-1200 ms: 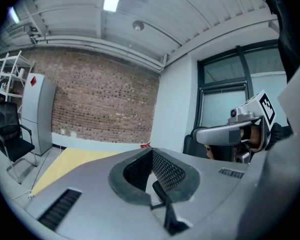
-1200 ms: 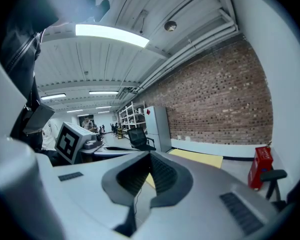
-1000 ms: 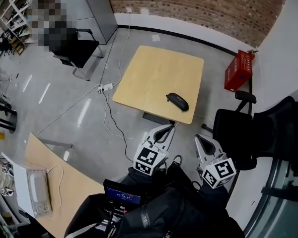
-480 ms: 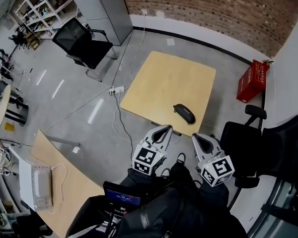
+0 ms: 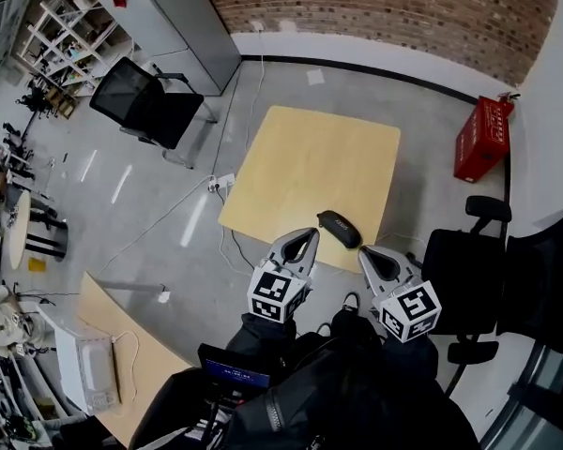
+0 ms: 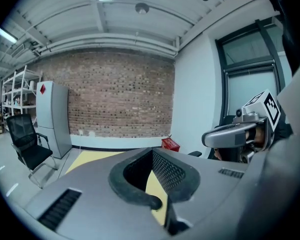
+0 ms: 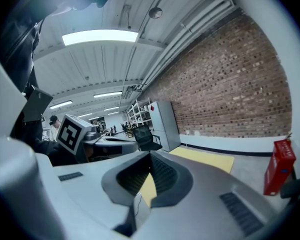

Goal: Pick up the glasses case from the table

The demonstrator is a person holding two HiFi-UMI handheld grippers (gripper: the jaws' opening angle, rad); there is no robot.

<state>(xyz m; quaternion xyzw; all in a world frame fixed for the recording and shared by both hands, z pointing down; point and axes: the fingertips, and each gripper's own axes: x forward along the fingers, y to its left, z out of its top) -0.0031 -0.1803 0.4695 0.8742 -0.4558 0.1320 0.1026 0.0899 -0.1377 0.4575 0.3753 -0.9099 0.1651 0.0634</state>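
Glasses case (image 5: pixel 339 229), black and oblong, lies near the closest edge of a pale wooden table (image 5: pixel 310 157), just beyond our fingertips and between the two grippers we hold out toward it. Our left gripper (image 5: pixel 307 236) has its fingers clenched tip to tip with nothing in them; only the yellow table top shows through the loop they form. Our right gripper (image 5: pixel 367 254) is likewise clenched and empty. Neither pair of fingers is on the case. Well beyond our right fingers a red crate (image 5: pixel 484 139) stands on the floor by the white wall. Far off to the left of our left fingers are a black office chair (image 5: pixel 136 101) and a grey cabinet (image 5: pixel 183 22). A brick wall (image 5: pixel 375 7) runs across the far end.
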